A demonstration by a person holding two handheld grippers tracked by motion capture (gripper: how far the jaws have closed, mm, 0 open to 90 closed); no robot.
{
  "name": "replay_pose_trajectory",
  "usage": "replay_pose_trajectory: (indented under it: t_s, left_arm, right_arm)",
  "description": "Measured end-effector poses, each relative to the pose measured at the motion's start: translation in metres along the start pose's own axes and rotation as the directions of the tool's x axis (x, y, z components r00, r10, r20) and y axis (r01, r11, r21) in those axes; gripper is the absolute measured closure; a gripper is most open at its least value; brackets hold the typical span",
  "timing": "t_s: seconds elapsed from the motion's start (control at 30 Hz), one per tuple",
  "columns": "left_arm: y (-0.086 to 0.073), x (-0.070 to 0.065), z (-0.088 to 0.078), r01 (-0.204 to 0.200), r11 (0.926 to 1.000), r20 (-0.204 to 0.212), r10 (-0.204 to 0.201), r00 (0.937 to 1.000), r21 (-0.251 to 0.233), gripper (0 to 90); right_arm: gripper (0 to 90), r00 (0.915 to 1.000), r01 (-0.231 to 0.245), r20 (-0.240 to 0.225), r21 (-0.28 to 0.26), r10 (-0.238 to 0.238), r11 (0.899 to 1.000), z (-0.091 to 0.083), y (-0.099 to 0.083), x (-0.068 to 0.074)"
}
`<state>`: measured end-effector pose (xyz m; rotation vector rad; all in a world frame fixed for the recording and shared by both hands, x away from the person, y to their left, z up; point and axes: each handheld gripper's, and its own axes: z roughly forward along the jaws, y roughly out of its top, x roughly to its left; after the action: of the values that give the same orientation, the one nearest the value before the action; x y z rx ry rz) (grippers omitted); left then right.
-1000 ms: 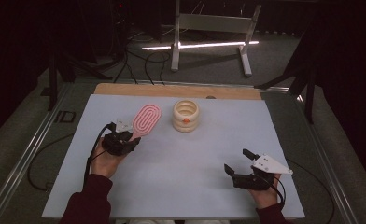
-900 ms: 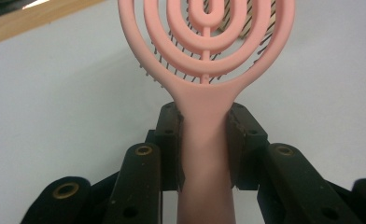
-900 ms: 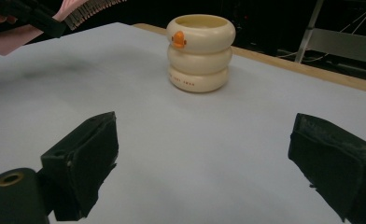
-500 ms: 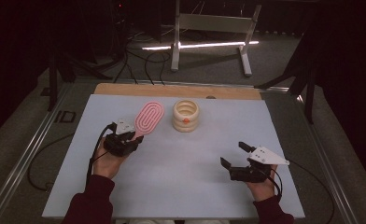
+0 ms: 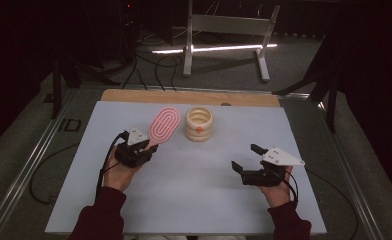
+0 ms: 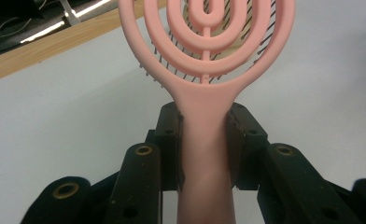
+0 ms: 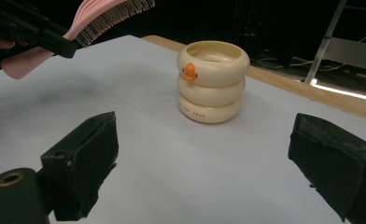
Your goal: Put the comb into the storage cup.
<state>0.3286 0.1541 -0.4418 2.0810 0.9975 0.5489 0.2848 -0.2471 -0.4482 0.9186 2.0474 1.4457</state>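
On the white table (image 5: 194,200): one cream cup (image 5: 199,124), one pink brush (image 5: 164,124) clamped in left gripper (image 5: 146,147), right gripper (image 5: 245,157) agape.

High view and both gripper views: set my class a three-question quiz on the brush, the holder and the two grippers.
1. True or false: the left gripper holds the brush by its head.
2. What stands beside the brush on the table?
3. The right gripper is: A open, B shut on the holder.

Key:
1. False, by the handle.
2. The cream ringed holder.
3. A
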Motion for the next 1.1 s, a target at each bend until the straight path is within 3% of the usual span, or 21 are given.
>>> replay_pose_trajectory:
  t_s: [0.63,1.1]
  left_arm:
    - [0.006,-0.011,0.005,-0.039,0.9988,0.022,0.04,0.999,-0.031,69.9]
    - [0.014,-0.021,0.008,-0.067,0.9962,0.035,0.069,0.997,-0.055,70.0]
  right_arm:
    - [7.0,0.9998,0.01,-0.016,0.041,-0.009,0.999,0.018,0.02,0.003]
    - [7.0,0.9994,-0.002,-0.034,0.028,0.003,1.0,0.028,0.027,0.005]
